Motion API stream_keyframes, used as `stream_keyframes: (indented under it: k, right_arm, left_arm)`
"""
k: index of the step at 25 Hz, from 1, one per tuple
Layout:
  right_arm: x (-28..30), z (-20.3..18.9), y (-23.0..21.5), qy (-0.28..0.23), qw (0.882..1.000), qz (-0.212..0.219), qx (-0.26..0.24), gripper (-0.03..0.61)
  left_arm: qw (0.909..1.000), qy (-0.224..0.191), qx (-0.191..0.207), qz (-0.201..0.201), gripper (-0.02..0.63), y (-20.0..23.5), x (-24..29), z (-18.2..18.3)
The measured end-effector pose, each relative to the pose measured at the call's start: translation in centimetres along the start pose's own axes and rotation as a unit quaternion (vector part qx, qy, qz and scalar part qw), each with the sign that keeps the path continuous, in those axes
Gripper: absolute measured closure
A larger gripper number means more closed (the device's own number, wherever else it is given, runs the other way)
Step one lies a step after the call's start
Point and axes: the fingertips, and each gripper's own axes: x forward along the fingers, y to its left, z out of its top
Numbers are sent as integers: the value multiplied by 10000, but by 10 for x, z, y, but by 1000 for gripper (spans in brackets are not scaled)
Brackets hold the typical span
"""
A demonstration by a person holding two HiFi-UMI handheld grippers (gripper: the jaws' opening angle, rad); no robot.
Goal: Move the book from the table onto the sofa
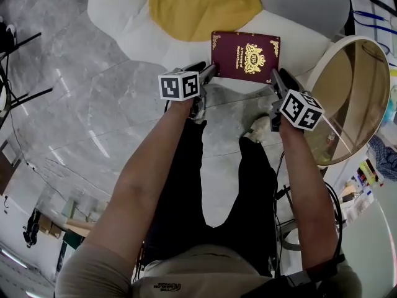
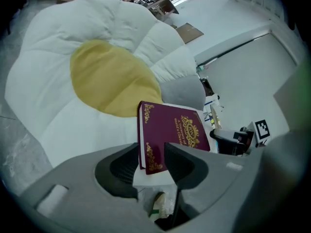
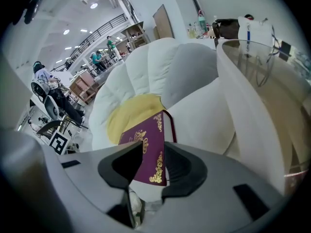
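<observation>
The book (image 1: 245,57) lies flat on the sofa's (image 1: 121,14) front edge, its near corners between the wide-spread, unclamped jaws of the left claw (image 1: 205,72) and right claw (image 1: 278,79); it looks stiff, smooth-covered and fairly light, best pinched at those corners.

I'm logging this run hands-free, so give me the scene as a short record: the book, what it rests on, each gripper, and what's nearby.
book: maroon with gold print, lying flat, cover up
resting on: white sofa, near its front edge, next to the yellow centre
left gripper: jaws apart, at the book's near left corner, apparently not clamping
right gripper: jaws apart, at the near right corner, apparently not clamping
round glass table: right of the sofa in the head view
task state: book already on the sofa
</observation>
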Motion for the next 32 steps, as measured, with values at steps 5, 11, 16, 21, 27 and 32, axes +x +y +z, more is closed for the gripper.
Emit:
stream_keyframes:
  k: [5, 11, 16, 21, 27, 32]
  right_arm:
    - [-36, 5, 24, 38, 9997, 113, -221, 439]
    - [-107, 1, 62, 223, 9977, 495, -413, 496]
    - [-195, -9, 100, 490, 9946, 773, -492, 560]
    - [-298, -6, 153, 274, 9914, 1101, -648, 565]
    - [-403, -17, 199, -207, 9864, 1297, -989, 565]
    - [-468, -26, 220, -681, 9788, 1527, -1185, 566]
  left_arm:
    - [9996, 177, 195, 35, 463, -33, -43, -7]
    - [9959, 393, 696, -434, 465, -114, -107, -13]
    - [9777, 874, 1797, -644, 571, -191, -186, -18]
    - [9539, 1082, 2628, -963, 606, -269, -270, -12]
    - [9247, 1101, 3403, -1303, 606, -351, -346, -24]
    - [9189, 652, 3627, -1406, 606, -410, -391, -47]
